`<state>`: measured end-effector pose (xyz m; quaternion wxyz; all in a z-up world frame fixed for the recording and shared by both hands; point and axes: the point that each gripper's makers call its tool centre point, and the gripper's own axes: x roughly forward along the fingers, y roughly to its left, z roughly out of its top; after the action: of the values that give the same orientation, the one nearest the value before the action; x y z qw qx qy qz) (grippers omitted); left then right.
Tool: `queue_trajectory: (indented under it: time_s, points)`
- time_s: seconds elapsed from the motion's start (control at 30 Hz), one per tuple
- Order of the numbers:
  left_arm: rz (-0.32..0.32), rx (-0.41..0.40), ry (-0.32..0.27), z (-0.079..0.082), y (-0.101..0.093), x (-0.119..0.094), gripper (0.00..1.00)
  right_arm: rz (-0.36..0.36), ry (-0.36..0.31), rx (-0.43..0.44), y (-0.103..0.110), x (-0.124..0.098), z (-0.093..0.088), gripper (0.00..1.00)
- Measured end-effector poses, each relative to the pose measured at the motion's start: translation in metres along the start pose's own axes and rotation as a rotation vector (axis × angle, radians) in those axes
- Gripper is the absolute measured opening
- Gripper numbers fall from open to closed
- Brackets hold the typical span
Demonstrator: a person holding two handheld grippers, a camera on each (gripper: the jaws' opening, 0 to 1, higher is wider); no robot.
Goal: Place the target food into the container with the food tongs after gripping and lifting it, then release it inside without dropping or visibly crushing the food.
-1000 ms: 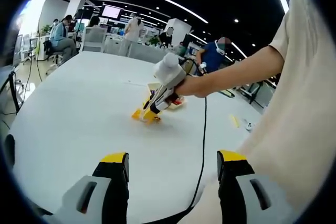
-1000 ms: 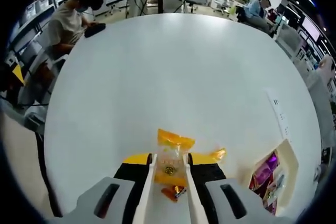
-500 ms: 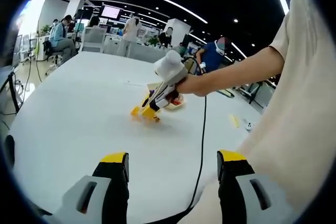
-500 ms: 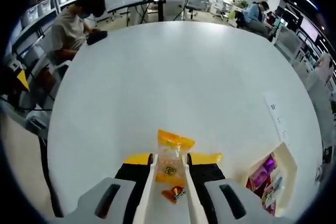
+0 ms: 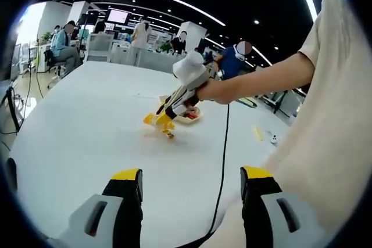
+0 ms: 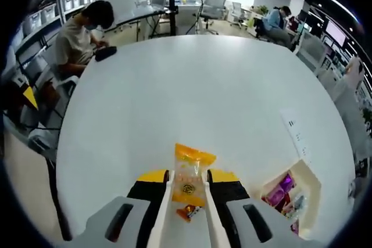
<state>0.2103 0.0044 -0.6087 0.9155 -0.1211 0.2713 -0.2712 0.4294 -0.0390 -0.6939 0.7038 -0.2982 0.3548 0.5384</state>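
Right hand-held gripper [image 6: 187,185], bottom centre of the right gripper view, has white tongs [image 6: 164,213] squeezed between its jaws, and the tongs pinch an orange snack packet [image 6: 189,173] clear of the white table [image 6: 192,97]. Lower right sits the cream container [image 6: 303,193] with bright wrappers inside. In the left gripper view, the left hand-held gripper [image 5: 190,186] stands wide open at the bottom, holding nothing; mid-frame, the packet [image 5: 163,121] hangs near the container [image 5: 187,117].

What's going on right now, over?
Right gripper shut on orange snack packet, held above the white table. Left gripper open, idle. Cream container lies ahead-right, path clear.
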Motion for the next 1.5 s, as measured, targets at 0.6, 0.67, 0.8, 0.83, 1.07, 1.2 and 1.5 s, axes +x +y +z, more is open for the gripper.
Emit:
queue_trajectory:
  time_s: [0.6, 0.67, 0.8, 0.83, 1.07, 1.2, 1.5]
  points:
    - [-0.023, 0.042, -0.006, 0.009, -0.008, 0.003, 0.69, -0.030, -0.062, 0.024, -0.010, -0.029, 0.010, 0.26]
    - [-0.031, 0.049, -0.004, 0.010, -0.010, 0.004, 0.69, -0.040, -0.066, 0.027, -0.013, -0.033, 0.009, 0.26]
    - [-0.040, 0.058, -0.002, 0.011, -0.013, 0.006, 0.69, -0.057, -0.077, 0.033, -0.019, -0.042, 0.009, 0.26]
    - [-0.042, 0.059, -0.002, 0.011, -0.014, 0.007, 0.69, -0.062, -0.081, 0.035, -0.021, -0.045, 0.009, 0.26]
    - [-0.050, 0.071, -0.004, 0.013, -0.016, 0.008, 0.69, -0.086, -0.105, 0.048, -0.029, -0.057, 0.013, 0.26]
    - [-0.058, 0.080, 0.001, 0.015, -0.021, 0.010, 0.69, -0.106, -0.118, 0.052, -0.036, -0.065, 0.014, 0.26]
    - [-0.061, 0.090, 0.002, 0.017, -0.026, 0.011, 0.69, -0.142, -0.135, 0.074, -0.056, -0.079, 0.011, 0.26]
